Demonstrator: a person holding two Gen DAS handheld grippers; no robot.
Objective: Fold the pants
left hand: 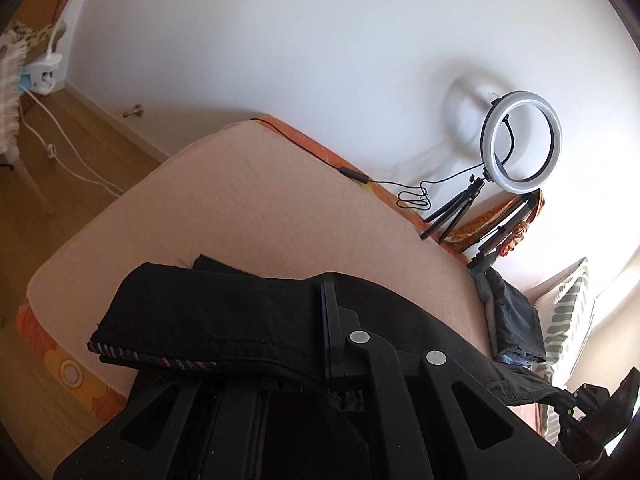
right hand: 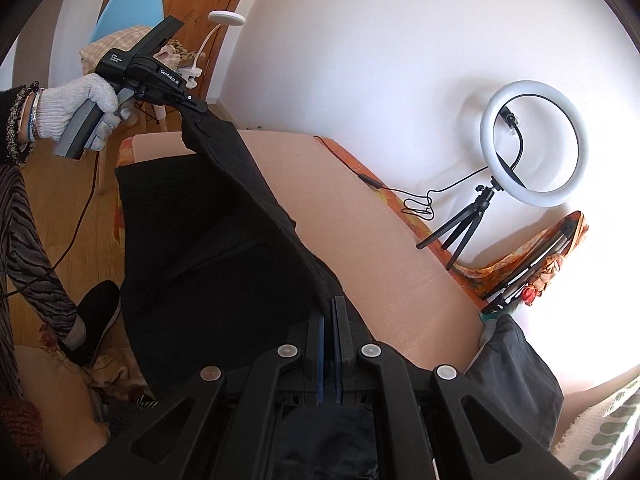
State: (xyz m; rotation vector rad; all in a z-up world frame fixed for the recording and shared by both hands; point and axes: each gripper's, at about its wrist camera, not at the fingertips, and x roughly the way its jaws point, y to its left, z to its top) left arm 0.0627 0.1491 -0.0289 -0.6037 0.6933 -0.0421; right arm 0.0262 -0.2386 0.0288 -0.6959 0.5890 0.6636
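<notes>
1. Both grippers are clamped on the black pants (right hand: 224,248). The left gripper (right hand: 196,106) pinches one end of an edge up near the far left corner of the bed (right hand: 380,240), and the right gripper (right hand: 333,308) is closed on the same edge nearer the camera. That edge is lifted and stretched between them, while the rest of the pants lies along the bed's left side.
2. This looks like the carry-over part of a fold. I'd keep the edge taut and both ends level, so the layer lands flat with no twist.
3. I'd line it up with the layer underneath before opening either gripper, otherwise the fold ends up skewed.
4. Readable writing: "GenRobot.AI" on the left gripper's body. There's a smaller label beside it, but it's too tiny to make out.
</notes>
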